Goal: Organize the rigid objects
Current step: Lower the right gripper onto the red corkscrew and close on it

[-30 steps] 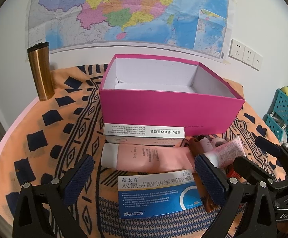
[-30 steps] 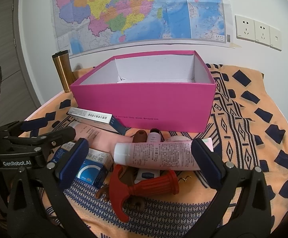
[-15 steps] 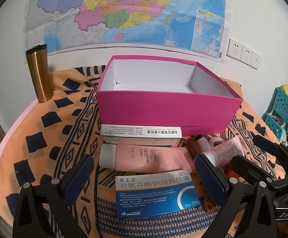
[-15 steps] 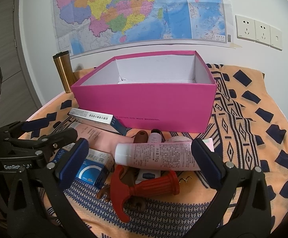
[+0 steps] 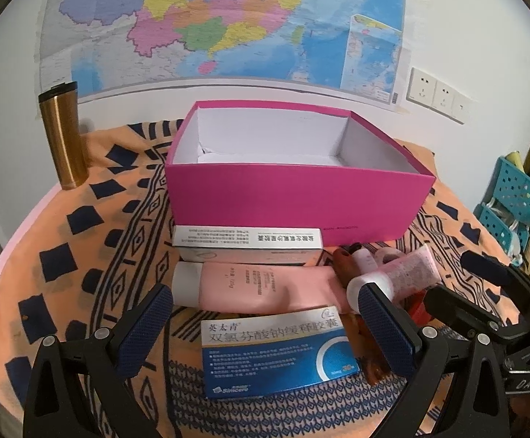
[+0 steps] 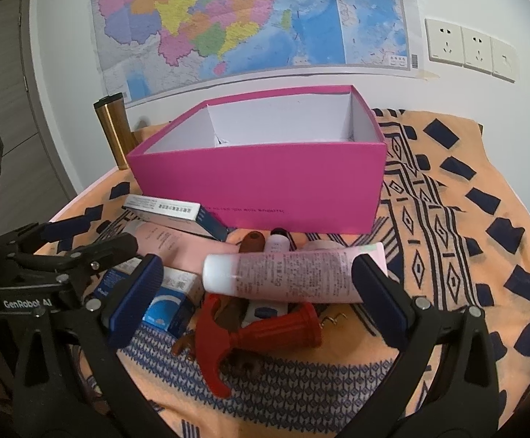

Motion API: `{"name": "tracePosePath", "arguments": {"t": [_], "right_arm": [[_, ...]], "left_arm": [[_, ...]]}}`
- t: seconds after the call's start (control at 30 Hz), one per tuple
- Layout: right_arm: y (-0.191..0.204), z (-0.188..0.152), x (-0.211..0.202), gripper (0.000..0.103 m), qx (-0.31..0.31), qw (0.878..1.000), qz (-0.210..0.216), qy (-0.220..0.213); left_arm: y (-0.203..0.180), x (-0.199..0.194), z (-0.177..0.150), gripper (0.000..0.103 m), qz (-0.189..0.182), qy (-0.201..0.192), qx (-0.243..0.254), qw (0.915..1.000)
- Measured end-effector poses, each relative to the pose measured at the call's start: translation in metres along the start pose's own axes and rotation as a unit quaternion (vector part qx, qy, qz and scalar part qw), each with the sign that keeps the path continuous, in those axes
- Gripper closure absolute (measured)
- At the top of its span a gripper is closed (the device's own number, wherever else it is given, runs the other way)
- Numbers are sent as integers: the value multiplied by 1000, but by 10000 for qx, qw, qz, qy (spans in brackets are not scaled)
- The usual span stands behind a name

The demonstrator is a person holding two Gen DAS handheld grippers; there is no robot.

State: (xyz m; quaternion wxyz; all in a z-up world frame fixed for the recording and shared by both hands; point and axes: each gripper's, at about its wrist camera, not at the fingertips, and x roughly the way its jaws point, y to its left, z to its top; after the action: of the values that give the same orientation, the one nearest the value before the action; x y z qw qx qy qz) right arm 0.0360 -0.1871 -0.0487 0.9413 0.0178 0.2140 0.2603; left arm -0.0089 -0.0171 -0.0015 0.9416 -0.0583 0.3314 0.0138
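**Both hand-held grippers spread wide, nothing held**

Your left hand-held gripper [image 5: 265, 323] hangs at the bottom of its frame, jaws wide apart and empty, framing the blue medicine box [image 5: 277, 354]. Above that lies the pink tube [image 5: 261, 286], then a white carton [image 5: 248, 246] against the magenta box [image 5: 298, 200] at frame centre. Your right hand-held gripper [image 6: 257, 292] is equally wide and empty, straddling the speckled tube [image 6: 294, 272] and red-handled tool [image 6: 261, 335].

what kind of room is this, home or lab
Most likely a home room, perhaps a bedroom or study: a wall map over wall sockets, a patterned cloth on the table, and medicine boxes and toiletry tubes beside a pink box.
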Motion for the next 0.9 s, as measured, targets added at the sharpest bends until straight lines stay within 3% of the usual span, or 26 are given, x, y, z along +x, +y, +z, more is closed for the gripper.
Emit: {"name": "tracePosePath", "arguments": {"t": [0.1, 0.33, 0.6, 0.8, 0.9], "right_arm": [[-9, -5, 0, 5, 136, 9998, 67, 148], [-32, -24, 4, 32, 636, 9953, 258, 680], [-45, -37, 18, 32, 1314, 9829, 597, 1144], [-45, -39, 23, 32, 1598, 9776, 823, 1099], [-46, -38, 29, 42, 1732, 9758, 851, 1024]], "left_arm": [[0, 1, -2, 0, -109, 36, 18, 9999], [-6, 2, -7, 0, -320, 94, 112, 9994], [-14, 3, -12, 0, -419, 148, 305, 9985], [-19, 10, -17, 0, -492, 285, 439, 9974], [-19, 12, -19, 0, -499, 347, 453, 9971]]}}
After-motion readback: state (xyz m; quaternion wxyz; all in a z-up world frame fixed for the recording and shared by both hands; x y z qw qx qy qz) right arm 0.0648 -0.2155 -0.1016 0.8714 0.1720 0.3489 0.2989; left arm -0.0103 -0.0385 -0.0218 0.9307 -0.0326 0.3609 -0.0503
